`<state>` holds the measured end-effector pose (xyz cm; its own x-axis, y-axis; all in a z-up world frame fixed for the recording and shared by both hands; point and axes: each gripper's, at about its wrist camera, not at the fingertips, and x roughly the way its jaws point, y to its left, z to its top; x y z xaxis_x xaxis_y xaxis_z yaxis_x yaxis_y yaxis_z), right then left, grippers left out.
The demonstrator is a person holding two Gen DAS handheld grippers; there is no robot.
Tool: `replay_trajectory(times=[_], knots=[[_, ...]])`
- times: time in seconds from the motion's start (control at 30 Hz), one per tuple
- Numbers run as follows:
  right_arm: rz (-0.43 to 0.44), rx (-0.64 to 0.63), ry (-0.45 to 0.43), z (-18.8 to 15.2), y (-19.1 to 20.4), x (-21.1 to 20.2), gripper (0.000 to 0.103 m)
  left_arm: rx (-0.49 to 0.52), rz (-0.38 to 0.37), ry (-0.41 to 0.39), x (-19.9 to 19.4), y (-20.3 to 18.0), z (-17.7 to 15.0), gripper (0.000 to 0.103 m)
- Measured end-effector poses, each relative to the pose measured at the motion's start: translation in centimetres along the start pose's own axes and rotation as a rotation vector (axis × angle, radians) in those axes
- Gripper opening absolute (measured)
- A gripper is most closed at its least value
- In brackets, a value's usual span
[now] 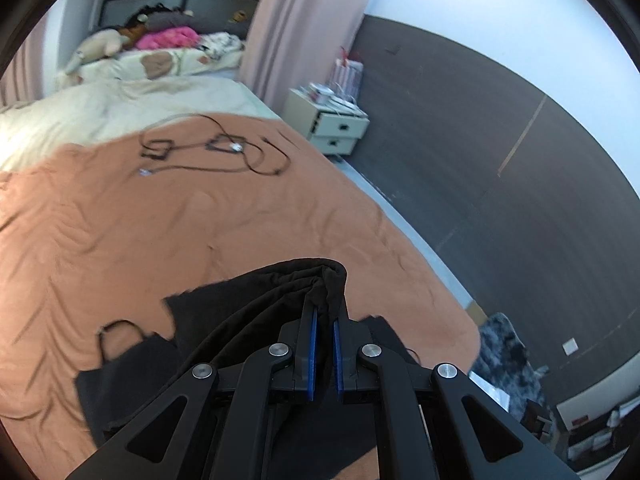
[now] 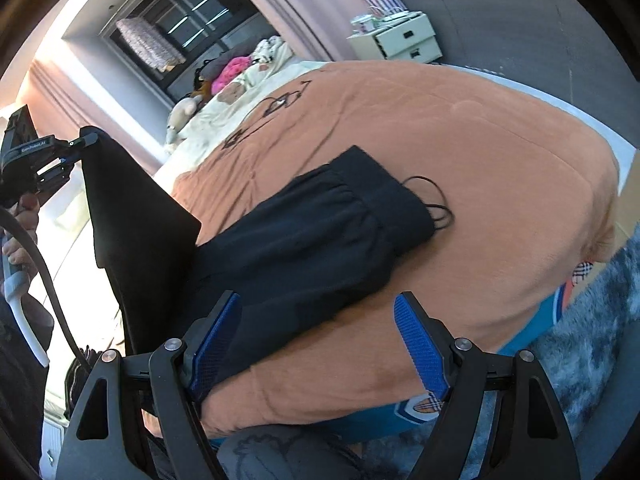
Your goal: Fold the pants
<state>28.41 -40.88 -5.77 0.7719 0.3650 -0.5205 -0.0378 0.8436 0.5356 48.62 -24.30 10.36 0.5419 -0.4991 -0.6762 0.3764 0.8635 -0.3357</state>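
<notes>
Black pants [image 2: 316, 232] lie on the orange blanket [image 2: 480, 152], waistband with drawstring toward the far right. My left gripper [image 1: 324, 312] is shut on the leg end of the pants [image 1: 280, 292] and holds it lifted above the bed; it shows in the right wrist view [image 2: 86, 140] at the upper left with the fabric hanging from it. My right gripper [image 2: 316, 308] is open and empty, low over the near edge of the pants, its left finger against the cloth.
Black cables [image 1: 216, 148] lie on the blanket farther up the bed. Pillows and clothes [image 1: 168, 40] pile at the head. A white nightstand [image 1: 340, 120] stands beside the bed. A grey shaggy rug [image 2: 592, 332] covers the floor at the bed's foot.
</notes>
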Motion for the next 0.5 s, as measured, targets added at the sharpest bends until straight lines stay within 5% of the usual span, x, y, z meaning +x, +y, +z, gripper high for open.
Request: replay_trajectory(times=[0.37, 0.5], knots=[[-0.014, 0.056, 0.002, -0.9, -0.5, -1.0, 0.078, 0.065, -0.132, 0.16, 6.2, -5.9, -5.3, 0.009], [-0.014, 0.06, 0.01, -1.1, -0.5, -1.3, 0.078, 0.104, -0.188, 0.224, 7.2, -7.7, -6.7, 0.05]])
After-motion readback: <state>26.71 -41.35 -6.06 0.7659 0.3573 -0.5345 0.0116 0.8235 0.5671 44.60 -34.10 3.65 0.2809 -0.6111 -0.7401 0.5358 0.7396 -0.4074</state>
